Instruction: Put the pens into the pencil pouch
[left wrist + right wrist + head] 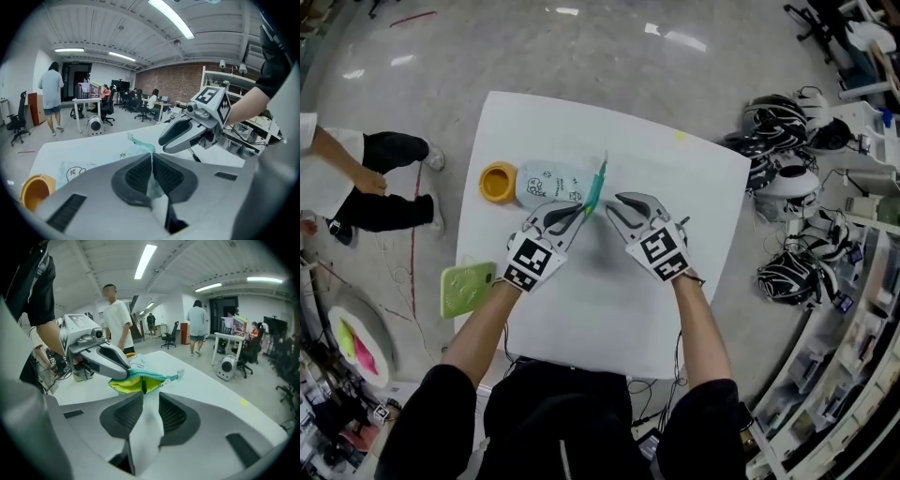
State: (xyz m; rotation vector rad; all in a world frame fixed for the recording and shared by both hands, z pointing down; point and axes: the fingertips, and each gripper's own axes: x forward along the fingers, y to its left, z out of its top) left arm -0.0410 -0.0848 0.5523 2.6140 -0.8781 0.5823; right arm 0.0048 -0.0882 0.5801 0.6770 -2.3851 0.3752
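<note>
On white desk [694,216], pale-blue fabric pencil pouch [548,181] lies with zipper edge running 12-to-6, rim pinched tight by left hand-held gripper [581,212]; right hand-held gripper [617,204], part-open and empty, sits just beside its mouth, pouch at 10 o'clock.

On the white desk [581,319], the left tool [583,211] clamps the teal zip edge of the pale blue pencil pouch [546,180]. The right tool [614,204] sits just beside it, jaws apart. An orange cup [498,182] stands just beside the pouch's left end.
</note>
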